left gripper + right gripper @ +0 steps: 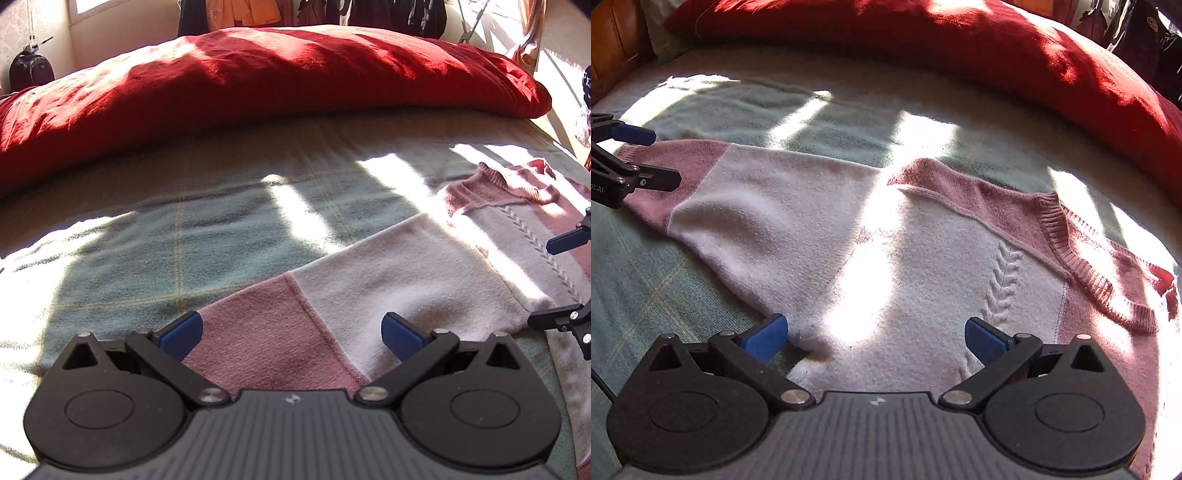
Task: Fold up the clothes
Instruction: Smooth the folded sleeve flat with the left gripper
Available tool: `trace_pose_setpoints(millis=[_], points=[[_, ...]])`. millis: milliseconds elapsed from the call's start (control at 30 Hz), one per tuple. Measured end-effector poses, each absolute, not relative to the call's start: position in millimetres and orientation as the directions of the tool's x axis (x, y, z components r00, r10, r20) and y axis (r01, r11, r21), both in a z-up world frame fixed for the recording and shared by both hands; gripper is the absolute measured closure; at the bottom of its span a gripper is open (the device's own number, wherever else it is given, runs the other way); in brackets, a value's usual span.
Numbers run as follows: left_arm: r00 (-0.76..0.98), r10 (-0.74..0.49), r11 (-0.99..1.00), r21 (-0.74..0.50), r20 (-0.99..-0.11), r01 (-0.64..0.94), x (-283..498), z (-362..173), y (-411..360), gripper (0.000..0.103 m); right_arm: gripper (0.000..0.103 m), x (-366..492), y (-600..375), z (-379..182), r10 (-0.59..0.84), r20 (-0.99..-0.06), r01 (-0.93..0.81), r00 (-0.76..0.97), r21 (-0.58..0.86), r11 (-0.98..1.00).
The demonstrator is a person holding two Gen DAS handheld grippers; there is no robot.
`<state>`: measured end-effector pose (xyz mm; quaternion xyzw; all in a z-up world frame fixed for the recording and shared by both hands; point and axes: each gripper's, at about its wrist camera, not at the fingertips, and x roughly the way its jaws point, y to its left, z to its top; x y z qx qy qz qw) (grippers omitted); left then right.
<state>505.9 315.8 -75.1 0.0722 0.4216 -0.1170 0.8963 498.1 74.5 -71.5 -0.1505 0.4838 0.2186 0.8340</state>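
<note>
Both jaws wide apart, empty: left gripper (pixel 291 334) over sleeve cuff, right gripper (pixel 875 338) over sweater (pixel 886 236) armpit. Blanket (pixel 147 236) bare leftward; hem cut off.

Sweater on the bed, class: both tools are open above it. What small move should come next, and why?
Probably lower the left tool and close it on the pink cuff of the sleeve. The sweater lies flat with that sleeve stretched outward, and both tools, including the right tool, are open and hold nothing.
</note>
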Motion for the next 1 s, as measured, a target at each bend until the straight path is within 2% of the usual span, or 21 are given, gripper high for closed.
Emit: trace_pose_setpoints(millis=[167, 400, 533, 600, 667, 833, 933, 1000], points=[[0.6, -0.126, 0.948, 0.084, -0.79, 0.308, 521.9, -89.9, 284.5, 0.001, 0.0, 489.4, 73.3, -55.0, 0.237, -0.857, -0.523, 0.459, -0.045, 0.851], [0.467, -0.099, 0.968, 0.024, -0.879, 0.251, 514.5, -111.4, 297.6, 0.0, 0.0, 481.4, 57.8, -46.4, 0.212, -0.854, -0.484, 0.476, -0.053, 0.874], [0.47, -0.093, 0.964, 0.038, -0.878, 0.262, 506.7, -98.7, 299.9, 0.001, 0.0, 476.5, 52.1, -44.3, 0.213, -0.855, -0.472, 0.472, -0.041, 0.881], [0.514, -0.109, 0.963, 0.038, -0.851, 0.268, 509.6, -87.5, 296.0, 0.001, 0.0, 475.7, 51.7, -43.1, 0.217, -0.851, -0.467, 0.479, -0.038, 0.883], [0.554, -0.178, 0.96, -0.021, -0.813, 0.279, 515.3, -77.1, 289.7, 0.001, 0.0, 476.1, 53.1, -44.0, 0.22, -0.849, -0.464, 0.48, -0.033, 0.885], [0.492, -0.438, 0.894, -0.308, -0.752, 0.325, 530.0, -77.3, 270.4, 0.001, 0.0, 474.9, 56.9, -45.6, 0.244, -0.852, -0.458, 0.462, 0.006, 0.889], [0.415, -0.495, 0.868, -0.416, -0.763, 0.271, 539.9, -94.4, 266.3, 0.001, 0.0, 469.0, 57.0, -46.9, 0.234, -0.858, -0.473, 0.457, -0.011, 0.881], [0.372, -0.489, 0.872, -0.443, -0.789, 0.207, 541.8, -105.6, 269.0, 0.001, 0.0, 466.1, 55.9, -49.2, 0.224, -0.865, -0.478, 0.449, -0.021, 0.878]])
